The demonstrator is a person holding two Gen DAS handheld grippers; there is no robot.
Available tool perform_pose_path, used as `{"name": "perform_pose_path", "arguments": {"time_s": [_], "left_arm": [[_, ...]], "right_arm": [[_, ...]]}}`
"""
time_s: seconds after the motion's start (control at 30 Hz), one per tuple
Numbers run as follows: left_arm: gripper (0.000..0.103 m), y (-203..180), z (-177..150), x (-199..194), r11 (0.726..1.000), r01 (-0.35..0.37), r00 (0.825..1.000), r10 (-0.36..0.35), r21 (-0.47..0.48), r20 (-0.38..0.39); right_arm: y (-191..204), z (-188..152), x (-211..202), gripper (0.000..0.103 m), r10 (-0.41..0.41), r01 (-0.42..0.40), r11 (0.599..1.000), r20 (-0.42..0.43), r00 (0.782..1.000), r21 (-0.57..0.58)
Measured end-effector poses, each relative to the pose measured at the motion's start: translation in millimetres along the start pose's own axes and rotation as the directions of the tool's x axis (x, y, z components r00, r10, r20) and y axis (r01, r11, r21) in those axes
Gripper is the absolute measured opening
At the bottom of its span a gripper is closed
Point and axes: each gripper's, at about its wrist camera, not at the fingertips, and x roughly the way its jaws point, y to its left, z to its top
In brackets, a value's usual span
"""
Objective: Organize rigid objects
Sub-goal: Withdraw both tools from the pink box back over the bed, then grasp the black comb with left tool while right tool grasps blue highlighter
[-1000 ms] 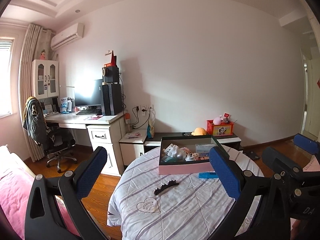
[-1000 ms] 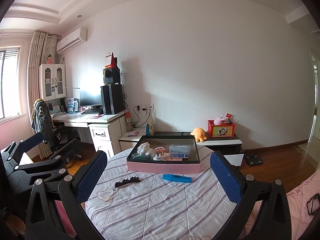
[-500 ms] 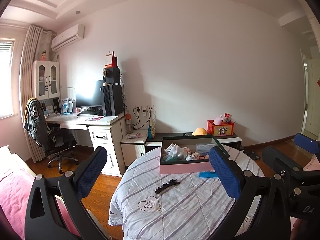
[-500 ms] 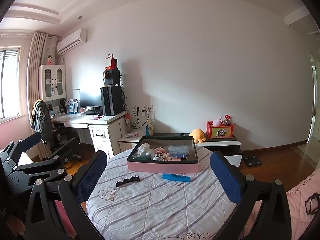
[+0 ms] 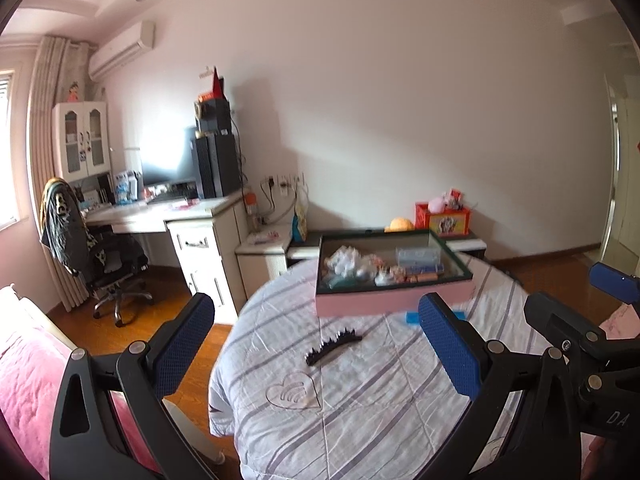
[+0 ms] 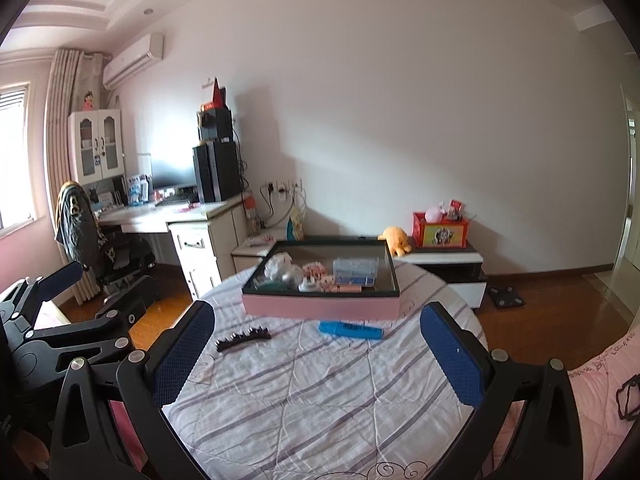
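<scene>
A pink box (image 6: 320,307) with a dark rim sits at the far side of a round table with a striped cloth (image 6: 320,392); it holds several small items. A black hair clip (image 6: 243,338) and a blue marker (image 6: 351,330) lie on the cloth in front of the box. In the left wrist view the box (image 5: 392,303), the clip (image 5: 333,345) and part of the marker (image 5: 412,317) show. My left gripper (image 5: 320,344) is open and empty above the table's near left. My right gripper (image 6: 318,352) is open and empty above the table's near edge.
A white desk (image 6: 180,216) with a monitor and a black tower stands at the left, with an office chair (image 6: 100,252) beside it. A low cabinet (image 6: 440,258) with a red box and an orange plush stands behind the table. A pink bed (image 6: 600,400) lies at the right.
Both grippers have moved closer to the table and tilted slightly down; the box, clip and marker look larger. Both stay open and empty.
</scene>
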Motion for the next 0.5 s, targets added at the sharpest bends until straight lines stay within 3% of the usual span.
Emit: {"name": "perform_pose_path", "arguments": {"time_s": [0.2,0.4,0.5], "left_arm": [[0.103,-4,-23,53,0.999,0.039,0.990,-0.038,0.007,-0.137],[0.103,-9,-54,112,0.993,0.117,0.947,-0.112,-0.003,-0.302],[0.103,-13,-68,140,0.993,0.113,0.927,-0.101,0.014,-0.360]], "right_arm": [[-9,-18,48,0.103,0.002,-0.002,1.000,-0.099,0.995,0.001],[-22,-39,98,0.103,-0.005,0.007,1.000,-0.207,0.978,0.009],[-30,-49,121,0.103,-0.006,0.011,1.000,-0.254,0.967,0.018]]}}
